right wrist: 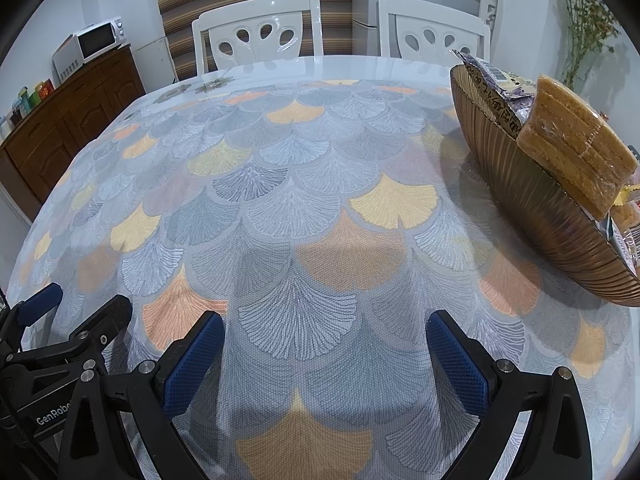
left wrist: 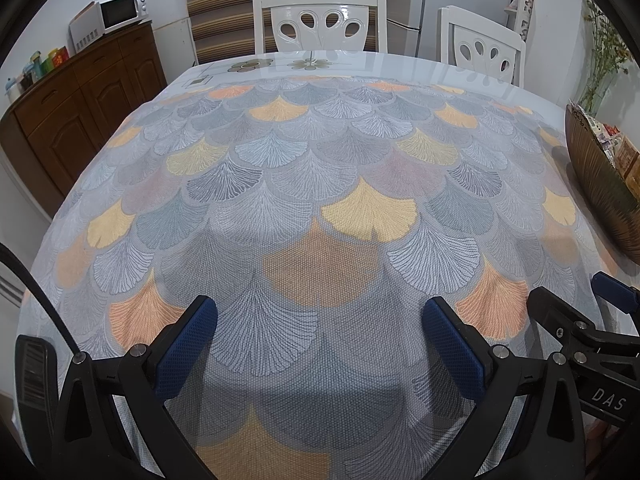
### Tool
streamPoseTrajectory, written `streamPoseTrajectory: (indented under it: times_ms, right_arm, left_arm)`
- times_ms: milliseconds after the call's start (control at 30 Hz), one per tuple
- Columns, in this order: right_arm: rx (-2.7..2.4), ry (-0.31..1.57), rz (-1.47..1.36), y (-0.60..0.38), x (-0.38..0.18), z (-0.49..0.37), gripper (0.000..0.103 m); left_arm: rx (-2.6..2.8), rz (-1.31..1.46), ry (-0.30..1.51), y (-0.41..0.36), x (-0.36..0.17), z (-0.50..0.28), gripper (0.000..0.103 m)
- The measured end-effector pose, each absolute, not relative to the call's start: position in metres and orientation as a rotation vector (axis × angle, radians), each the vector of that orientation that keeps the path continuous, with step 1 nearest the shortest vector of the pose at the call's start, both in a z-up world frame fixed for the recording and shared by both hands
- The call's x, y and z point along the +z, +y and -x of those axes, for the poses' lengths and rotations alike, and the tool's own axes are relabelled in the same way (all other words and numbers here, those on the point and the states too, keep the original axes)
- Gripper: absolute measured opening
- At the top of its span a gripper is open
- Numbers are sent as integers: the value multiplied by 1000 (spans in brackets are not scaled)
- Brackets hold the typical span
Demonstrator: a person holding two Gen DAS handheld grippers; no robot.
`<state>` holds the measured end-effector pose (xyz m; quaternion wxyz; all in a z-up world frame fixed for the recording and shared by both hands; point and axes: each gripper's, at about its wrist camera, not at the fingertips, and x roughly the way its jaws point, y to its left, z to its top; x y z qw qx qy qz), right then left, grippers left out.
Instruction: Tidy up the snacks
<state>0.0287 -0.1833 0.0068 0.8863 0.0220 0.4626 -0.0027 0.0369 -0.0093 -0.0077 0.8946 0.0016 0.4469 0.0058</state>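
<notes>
A ribbed brown bowl [right wrist: 532,208] stands at the table's right side, filled with wrapped snacks. A clear-wrapped stack of golden biscuits [right wrist: 580,140] lies on top, and a purple-and-white packet [right wrist: 494,86] sits behind it. The same bowl [left wrist: 600,184] shows at the right edge of the left wrist view. My right gripper [right wrist: 324,344] hovers open over the patterned cloth, left of the bowl, with nothing between its blue pads. My left gripper [left wrist: 320,328] is open too, empty, further left. The left gripper [right wrist: 60,320] shows at the lower left of the right wrist view.
The table [left wrist: 320,68] carries a fan-patterned cloth [left wrist: 320,200]. Two white chairs [left wrist: 320,20] [right wrist: 432,28] stand at its far side. A wooden sideboard [left wrist: 80,104] with a microwave [left wrist: 120,10] lines the left wall. A plant [right wrist: 584,16] rises at the far right.
</notes>
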Motion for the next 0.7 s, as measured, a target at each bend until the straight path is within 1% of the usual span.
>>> streamPoseTrajectory:
  times_ms: [700]
  right_arm:
    - [-4, 962, -46, -184, 6, -28, 103]
  left_arm:
    - [12, -3, 927, -9, -7, -37, 103]
